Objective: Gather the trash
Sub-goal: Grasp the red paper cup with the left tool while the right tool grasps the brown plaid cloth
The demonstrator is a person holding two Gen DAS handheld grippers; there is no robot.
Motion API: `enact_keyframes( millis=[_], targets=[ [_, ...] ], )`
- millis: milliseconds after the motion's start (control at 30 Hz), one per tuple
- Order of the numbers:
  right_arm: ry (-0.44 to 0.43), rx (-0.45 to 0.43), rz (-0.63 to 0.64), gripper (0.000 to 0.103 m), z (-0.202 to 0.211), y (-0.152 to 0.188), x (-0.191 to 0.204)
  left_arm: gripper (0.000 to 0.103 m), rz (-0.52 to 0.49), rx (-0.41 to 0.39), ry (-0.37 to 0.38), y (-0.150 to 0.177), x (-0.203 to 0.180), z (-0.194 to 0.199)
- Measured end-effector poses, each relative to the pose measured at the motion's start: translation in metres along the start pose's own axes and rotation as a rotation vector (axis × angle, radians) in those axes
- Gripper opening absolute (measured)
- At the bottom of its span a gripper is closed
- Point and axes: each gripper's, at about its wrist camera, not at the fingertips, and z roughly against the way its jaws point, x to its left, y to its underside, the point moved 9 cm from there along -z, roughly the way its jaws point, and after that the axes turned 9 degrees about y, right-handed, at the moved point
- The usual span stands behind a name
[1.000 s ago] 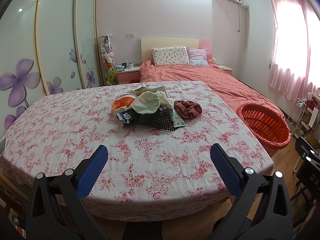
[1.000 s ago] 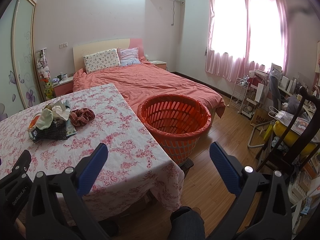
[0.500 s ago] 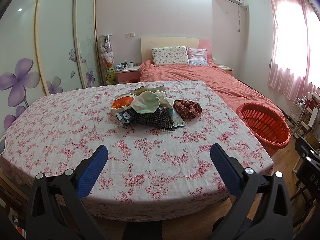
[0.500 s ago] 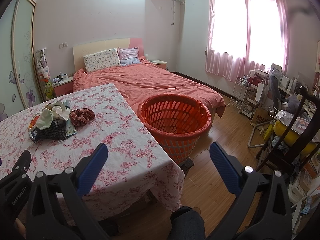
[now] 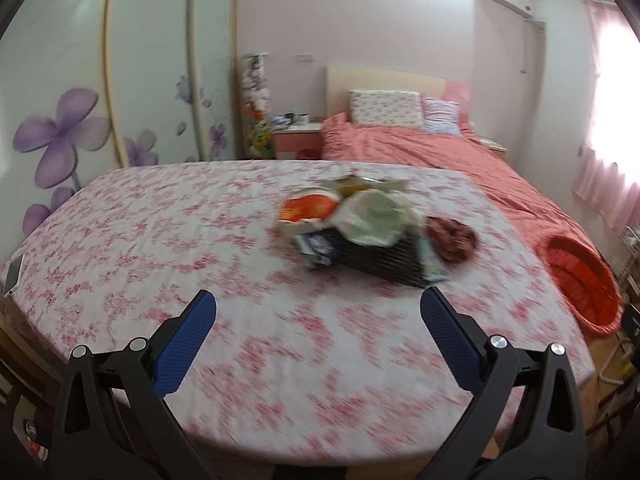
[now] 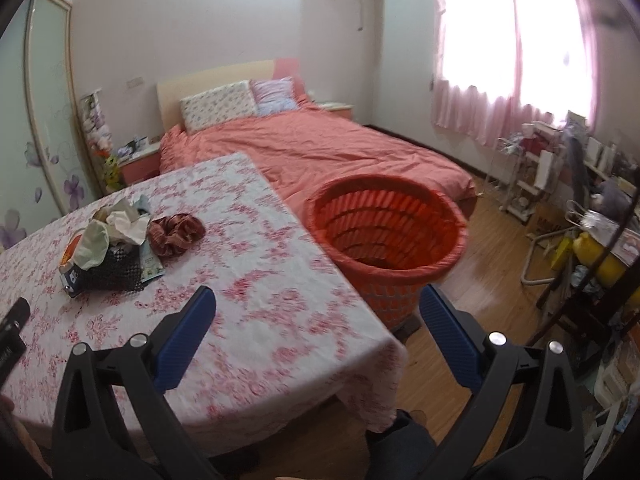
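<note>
A pile of trash [image 5: 360, 228] lies on the floral tablecloth: an orange wrapper [image 5: 308, 208], a pale green crumpled bag [image 5: 376, 220], black netting [image 5: 384, 260] and a dark red scrunchie [image 5: 452, 236]. My left gripper [image 5: 318, 306] is open, above the table short of the pile. In the right wrist view the trash pile [image 6: 108, 248] sits far left. My right gripper [image 6: 316, 304] is open over the table's right edge, near the orange basket [image 6: 384, 232] on the floor.
The table [image 5: 160, 240] fills the foreground; a phone [image 5: 12, 276] lies at its left edge. A bed [image 6: 320, 152] stands behind. A chair and cluttered racks [image 6: 580, 220] crowd the right side. Wood floor [image 6: 492, 248] lies around the basket. A person's foot [image 6: 404, 436] shows below.
Both grippers have moved forward. The left view has swung left and closer to the trash pile; the right view has come closer to the basket. Both stay open.
</note>
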Motion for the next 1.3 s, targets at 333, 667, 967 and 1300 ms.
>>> enact_keyframes(
  millis=[333,667,967,1300],
  targets=[
    [-0.194,0.074,0.043,0.099,-0.07,-0.024,0.096,0.101,-0.023,0.068,-0.047,-0.035,0.055,-0.08],
    [-0.302,0.226,0.086,0.068,-0.158,-0.033,0.183,0.101,0.016,0.161,0.036,-0.051,0.063,-0.159],
    [-0.313,0.296,0.125,0.048,-0.187,-0.025,0.213,0.096,-0.028,0.209,0.078,-0.056,0.047,-0.192],
    [-0.281,0.283,0.171,0.04,-0.197,-0.023,0.22,0.089,-0.006,0.286,0.072,-0.05,0.052,-0.218]
  ],
)
